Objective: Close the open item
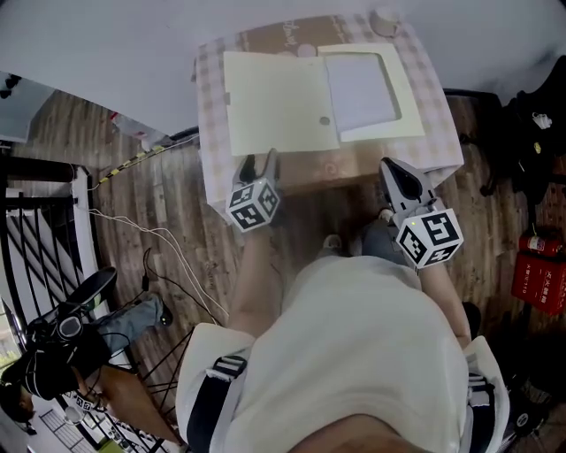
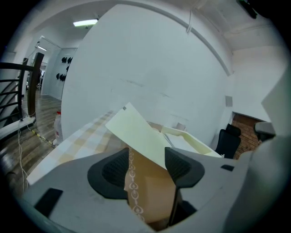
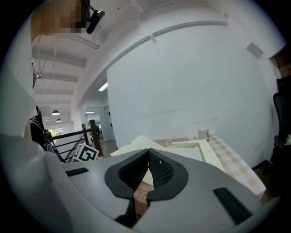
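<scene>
An open cream box lies on the checked table. Its flat lid is spread to the left and its shallow tray with a white inside lies to the right. My left gripper is at the lid's near edge. In the left gripper view this gripper is open, and the lid reaches down between the jaws, close to the right pad, with no grip on it. My right gripper hovers at the table's front right, and its jaws are shut on nothing.
A small cup stands at the table's back right corner. A red fire extinguisher and a dark chair are to the right. Cables, a railing and another person are on the wooden floor to the left.
</scene>
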`<action>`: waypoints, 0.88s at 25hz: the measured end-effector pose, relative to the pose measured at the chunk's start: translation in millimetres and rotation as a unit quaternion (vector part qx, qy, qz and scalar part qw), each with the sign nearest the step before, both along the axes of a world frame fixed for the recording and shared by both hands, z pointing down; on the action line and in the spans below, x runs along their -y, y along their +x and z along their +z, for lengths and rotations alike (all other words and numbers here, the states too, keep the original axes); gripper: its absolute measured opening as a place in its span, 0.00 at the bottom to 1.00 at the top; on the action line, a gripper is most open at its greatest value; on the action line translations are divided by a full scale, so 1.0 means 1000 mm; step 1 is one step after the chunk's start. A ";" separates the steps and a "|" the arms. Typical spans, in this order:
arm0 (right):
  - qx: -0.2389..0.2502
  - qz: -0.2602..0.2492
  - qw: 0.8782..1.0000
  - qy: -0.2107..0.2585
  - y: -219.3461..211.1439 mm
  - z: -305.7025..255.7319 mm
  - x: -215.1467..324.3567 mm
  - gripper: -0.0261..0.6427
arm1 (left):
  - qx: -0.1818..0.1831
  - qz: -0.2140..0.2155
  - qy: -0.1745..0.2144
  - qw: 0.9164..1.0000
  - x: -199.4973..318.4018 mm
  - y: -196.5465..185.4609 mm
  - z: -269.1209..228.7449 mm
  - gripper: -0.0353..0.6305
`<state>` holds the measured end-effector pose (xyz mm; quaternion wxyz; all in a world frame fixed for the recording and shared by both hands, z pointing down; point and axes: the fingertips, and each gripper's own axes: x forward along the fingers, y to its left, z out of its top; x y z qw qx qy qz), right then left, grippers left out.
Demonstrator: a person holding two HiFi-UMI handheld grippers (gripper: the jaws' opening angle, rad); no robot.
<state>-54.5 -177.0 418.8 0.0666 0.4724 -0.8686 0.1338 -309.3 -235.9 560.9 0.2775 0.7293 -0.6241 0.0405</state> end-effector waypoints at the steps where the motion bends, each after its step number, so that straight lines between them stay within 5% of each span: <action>1: 0.001 -0.001 1.000 -0.002 0.001 0.002 0.003 0.04 | 0.000 -0.005 -0.001 1.000 0.003 -0.001 0.000 0.39; 22: 0.024 -0.075 0.997 -0.008 0.034 0.004 0.079 0.04 | 0.027 -0.133 0.032 0.990 0.023 0.005 -0.040 0.15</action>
